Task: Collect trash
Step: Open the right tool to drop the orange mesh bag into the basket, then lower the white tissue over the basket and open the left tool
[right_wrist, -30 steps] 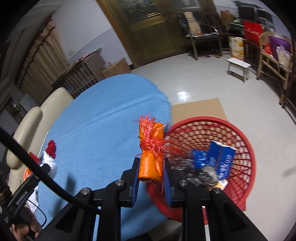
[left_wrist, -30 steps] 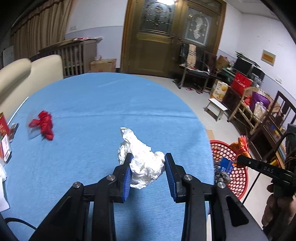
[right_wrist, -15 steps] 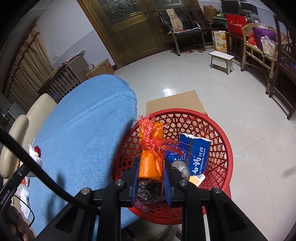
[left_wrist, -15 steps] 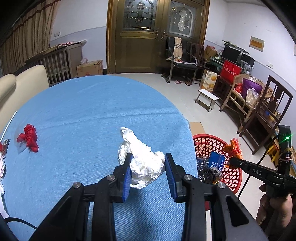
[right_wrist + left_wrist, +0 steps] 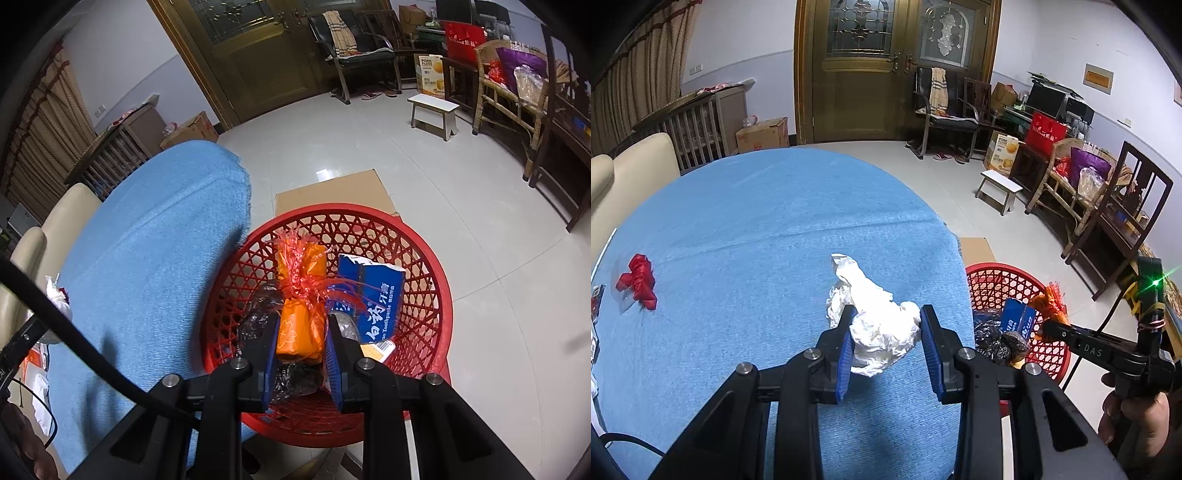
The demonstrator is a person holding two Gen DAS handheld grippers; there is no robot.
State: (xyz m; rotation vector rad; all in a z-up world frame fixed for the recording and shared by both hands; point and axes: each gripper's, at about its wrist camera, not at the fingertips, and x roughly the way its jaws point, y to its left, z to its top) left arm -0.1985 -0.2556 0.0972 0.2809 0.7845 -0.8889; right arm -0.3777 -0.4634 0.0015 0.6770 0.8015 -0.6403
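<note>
Pinching orange packet between jaws, above basket

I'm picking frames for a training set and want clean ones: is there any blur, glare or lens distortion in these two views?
Left wrist view: sharp, with the blue table bowed by the fisheye, dark vignette corners, and a green light flaring at the right. Right wrist view: sharp on the orange packet; a small ceiling-light reflection on the floor, straight lines curved, corners black.
</note>
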